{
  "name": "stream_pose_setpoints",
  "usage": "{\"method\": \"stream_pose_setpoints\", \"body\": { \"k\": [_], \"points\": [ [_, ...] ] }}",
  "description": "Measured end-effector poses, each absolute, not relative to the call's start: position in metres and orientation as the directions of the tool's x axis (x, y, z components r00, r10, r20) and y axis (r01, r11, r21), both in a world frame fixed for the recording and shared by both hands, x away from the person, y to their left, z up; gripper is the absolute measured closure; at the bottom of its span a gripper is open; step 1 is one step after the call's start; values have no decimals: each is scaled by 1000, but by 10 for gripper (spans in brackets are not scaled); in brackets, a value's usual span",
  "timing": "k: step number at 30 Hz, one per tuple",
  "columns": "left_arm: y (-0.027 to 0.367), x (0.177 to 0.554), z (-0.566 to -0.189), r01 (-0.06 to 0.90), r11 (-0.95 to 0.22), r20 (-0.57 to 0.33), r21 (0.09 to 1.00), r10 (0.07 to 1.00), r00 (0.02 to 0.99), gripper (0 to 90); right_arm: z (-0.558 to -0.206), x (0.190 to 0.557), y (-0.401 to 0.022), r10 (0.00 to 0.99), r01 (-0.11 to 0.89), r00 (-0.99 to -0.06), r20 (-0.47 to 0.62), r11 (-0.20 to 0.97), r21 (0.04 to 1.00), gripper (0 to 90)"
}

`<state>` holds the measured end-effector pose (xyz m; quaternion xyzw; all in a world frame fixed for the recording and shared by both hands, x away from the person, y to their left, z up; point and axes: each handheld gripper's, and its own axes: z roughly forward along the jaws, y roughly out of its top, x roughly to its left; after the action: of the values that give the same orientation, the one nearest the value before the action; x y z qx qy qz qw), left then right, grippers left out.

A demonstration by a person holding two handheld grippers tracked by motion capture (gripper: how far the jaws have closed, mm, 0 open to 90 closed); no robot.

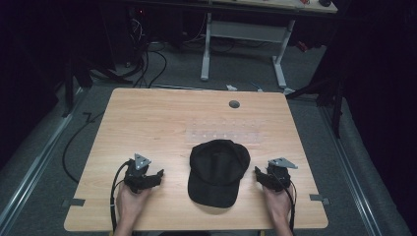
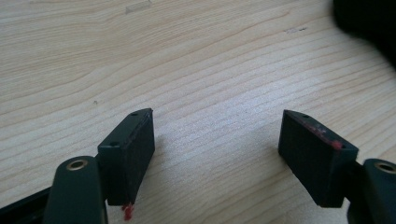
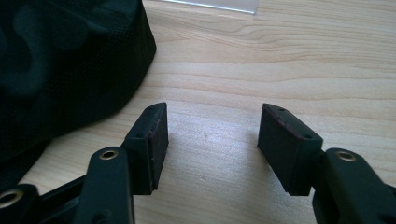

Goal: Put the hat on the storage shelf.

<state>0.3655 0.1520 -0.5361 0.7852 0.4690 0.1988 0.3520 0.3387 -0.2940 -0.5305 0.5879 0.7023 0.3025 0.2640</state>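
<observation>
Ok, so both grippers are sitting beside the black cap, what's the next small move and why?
Probably slide the right gripper toward the black cap and close on its edge: its jaws are open over bare table, with the cap's side just beside them.

The bench (image 1: 147,123) is a light wood-grain top with rounded corners, standing on a grey floor (image 1: 44,162). A black cap (image 1: 216,169) lies directly on it, at about five o'clock from the bench's centre, its brim toward the near edge at six o'clock. Just past the crown, toward twelve o'clock, a clear flat sheet (image 1: 223,130) lies on the wood. A round grey grommet (image 1: 234,104) sits in the top near the far edge, at about one o'clock. Grey tape tabs mark the near corners, at seven (image 1: 74,202) and five o'clock (image 1: 319,198).
</observation>
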Motion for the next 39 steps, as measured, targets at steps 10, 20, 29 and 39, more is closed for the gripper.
{"method": "stream_pose_setpoints", "body": {
  "k": [10, 20, 29, 39],
  "points": [
    [152, 366, -536, 597, -313, -18, 739, 876, 481, 271, -524, 326, -298, 976, 633, -214, 42, 106, 767, 481],
    [152, 366, -536, 597, -314, -17, 738, 876, 481, 269, -519, 314, -293, 953, 616, -292, 78, 125, 777, 467],
    [152, 365, -536, 597, -313, -16, 739, 877, 480, 268, -503, 307, -278, 922, 588, -378, 80, 173, 790, 471],
    [152, 365, -536, 596, -313, -16, 739, 877, 480, 267, -482, 313, -260, 899, 548, -434, 64, 206, 811, 504]
  ]
}}
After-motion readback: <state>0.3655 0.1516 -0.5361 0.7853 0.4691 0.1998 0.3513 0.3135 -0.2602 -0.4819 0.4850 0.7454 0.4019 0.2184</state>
